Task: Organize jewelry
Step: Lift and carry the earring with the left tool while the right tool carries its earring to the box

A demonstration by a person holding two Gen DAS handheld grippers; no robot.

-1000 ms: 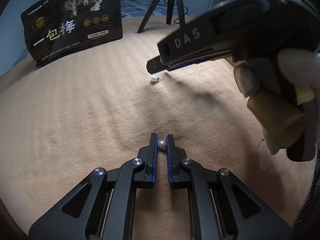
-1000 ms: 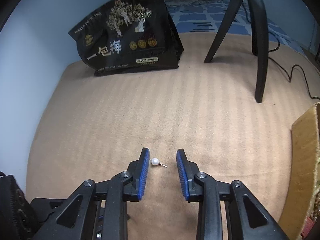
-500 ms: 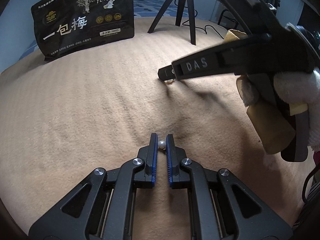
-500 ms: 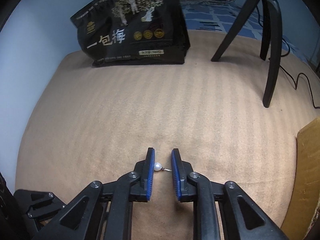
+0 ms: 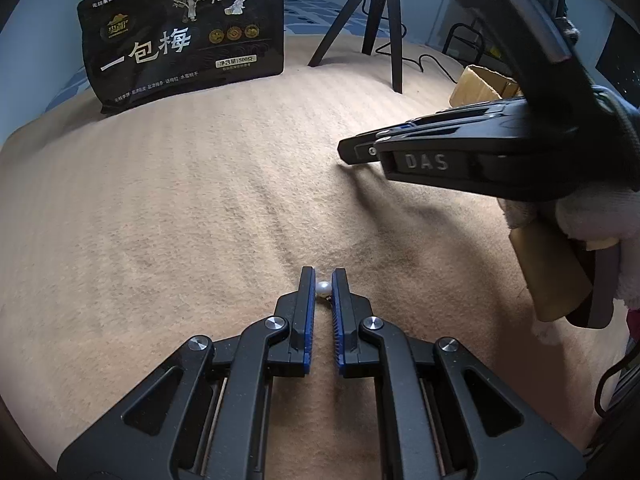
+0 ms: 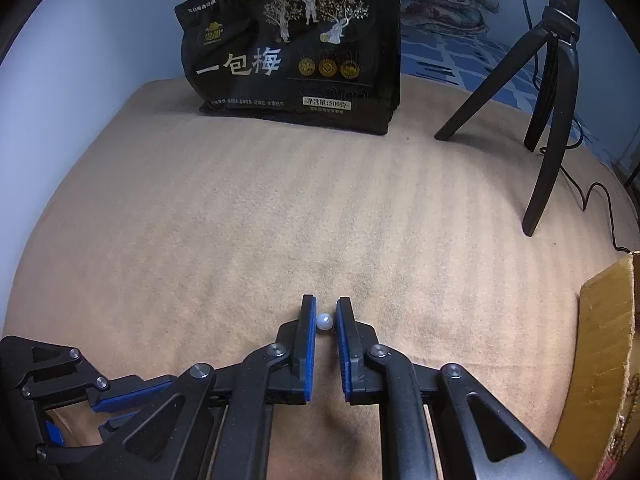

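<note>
My left gripper [image 5: 323,276] is shut on a small white pearl earring [image 5: 323,289], held at the tips just above the tan blanket [image 5: 180,208]. My right gripper [image 6: 326,306] has its jaws closing in, and both blue pads press a second pearl earring [image 6: 325,321] at the tips. The metal post of that earring is hidden between the pads. In the left wrist view the right gripper [image 5: 352,152] reaches in from the right with its tips down on the blanket, held by a white-gloved hand [image 5: 592,216].
A black snack bag [image 6: 296,48] stands at the back of the blanket. A black tripod [image 6: 552,92] with a trailing cable stands at the back right. A cardboard box [image 6: 608,360] sits at the right edge.
The right gripper's jaws closed from wide apart onto the loose pearl earring on the blanket, and that gripper rolled. The left gripper kept its hold on its earring.
</note>
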